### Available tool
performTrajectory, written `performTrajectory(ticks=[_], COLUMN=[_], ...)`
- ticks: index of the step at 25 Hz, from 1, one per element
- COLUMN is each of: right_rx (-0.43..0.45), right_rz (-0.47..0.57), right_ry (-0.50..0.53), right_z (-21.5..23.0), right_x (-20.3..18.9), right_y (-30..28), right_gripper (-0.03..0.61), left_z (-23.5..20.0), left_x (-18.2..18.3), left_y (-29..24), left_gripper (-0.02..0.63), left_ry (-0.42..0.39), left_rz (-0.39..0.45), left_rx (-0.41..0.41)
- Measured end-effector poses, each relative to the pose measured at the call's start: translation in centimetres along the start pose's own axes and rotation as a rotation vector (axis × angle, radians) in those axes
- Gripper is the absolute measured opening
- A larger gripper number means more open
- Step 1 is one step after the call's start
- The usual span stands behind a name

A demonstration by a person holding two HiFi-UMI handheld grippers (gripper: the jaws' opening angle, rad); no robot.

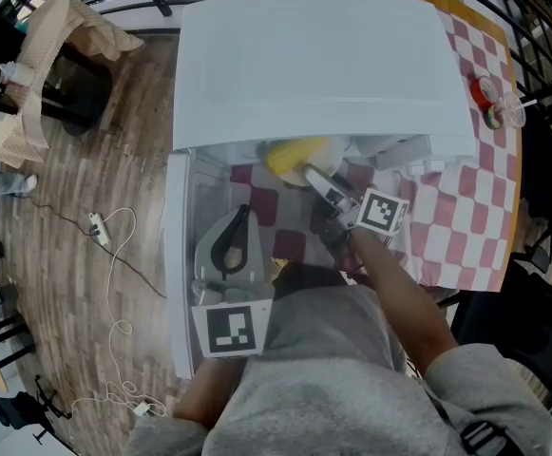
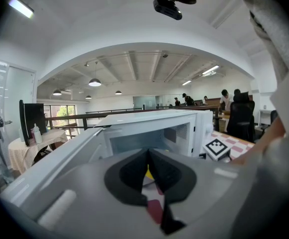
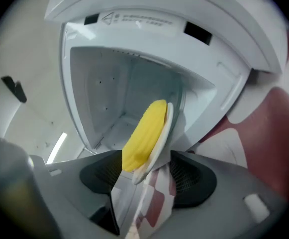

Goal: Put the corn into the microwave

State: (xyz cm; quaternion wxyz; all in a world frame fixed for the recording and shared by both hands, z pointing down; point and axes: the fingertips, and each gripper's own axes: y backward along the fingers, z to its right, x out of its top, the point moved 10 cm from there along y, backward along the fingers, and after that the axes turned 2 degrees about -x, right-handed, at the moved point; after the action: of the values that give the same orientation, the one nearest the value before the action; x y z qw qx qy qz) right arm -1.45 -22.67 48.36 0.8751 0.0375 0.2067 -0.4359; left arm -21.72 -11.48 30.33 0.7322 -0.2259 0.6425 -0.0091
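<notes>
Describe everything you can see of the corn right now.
The corn is a yellow, plastic-looking cob with ribbed kernel rows and a rounded tip. A thin white piece backs one side; husk or dish, I cannot tell. It stands tilted at the mouth of the open microwave, its near end between the parted jaws of the right tool. Whether the pads touch it is unclear.

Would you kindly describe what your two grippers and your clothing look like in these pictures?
The left gripper and the right gripper are built alike: smooth grey bodies with black, finely textured pads lining the jaws. Each carries a white cube printed with black square markers. No cables show on either. The person wears a grey sweatshirt.
</notes>
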Motion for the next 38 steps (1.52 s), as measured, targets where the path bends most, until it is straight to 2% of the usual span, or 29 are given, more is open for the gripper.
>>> performTrajectory(ticks=[2,5,11,14,17,22,24,35,37,38], right_rx=[-0.08,-0.191,-0.321,-0.38,-0.416,-0.439,-0.45,-0.473,-0.497,-0.515], right_rz=[-0.044,-0.105,-0.159,-0.139,-0.098,-0.089,-0.086,-0.081,-0.068,-0.059], right_ry=[0.102,0.312,0.667,0.829,0.934,0.942,0.939,0.948,0.945,0.939], right_z=[-0.1,-0.9,-2.8,-3.7,-4.3,-4.0,-3.9,-3.8,-3.9,-3.9], right_x=[-0.3,-0.5,-1.7,-2.2,-2.3,-2.0,-1.8,-1.2,-0.9,-0.7], right_y=[0.3,0.7,1.7,2.2,2.3,1.7,1.5,-1.6,-2.1,-2.3], right_gripper=[0.293,0.308,0.393,0.419,0.417,0.412,0.367,0.341,0.324,0.297], left_z=[0.1,0.3,0.5,0.6,0.6,0.8,0.7,0.6,0.6,0.5], left_x=[0.0,0.0,0.3,0.4,0.5,0.4,0.3,0.1,0.0,0.0], left_y=[-0.1,-0.3,-0.6,-0.8,-0.8,-0.8,-0.8,-0.7,-0.7,-0.6], left_gripper=[0.009,0.009,0.008,0.008,0.009,0.009,0.009,0.009,0.008,0.009], left_ry=[-0.003,-0.005,-0.008,-0.01,-0.013,-0.02,-0.022,-0.033,-0.036,-0.037], left_rz=[-0.001,0.0,0.005,0.007,0.004,0.0,-0.004,-0.026,-0.029,-0.031], left_rx=[-0.003,-0.008,-0.02,-0.025,-0.026,-0.027,-0.025,-0.023,-0.022,-0.022])
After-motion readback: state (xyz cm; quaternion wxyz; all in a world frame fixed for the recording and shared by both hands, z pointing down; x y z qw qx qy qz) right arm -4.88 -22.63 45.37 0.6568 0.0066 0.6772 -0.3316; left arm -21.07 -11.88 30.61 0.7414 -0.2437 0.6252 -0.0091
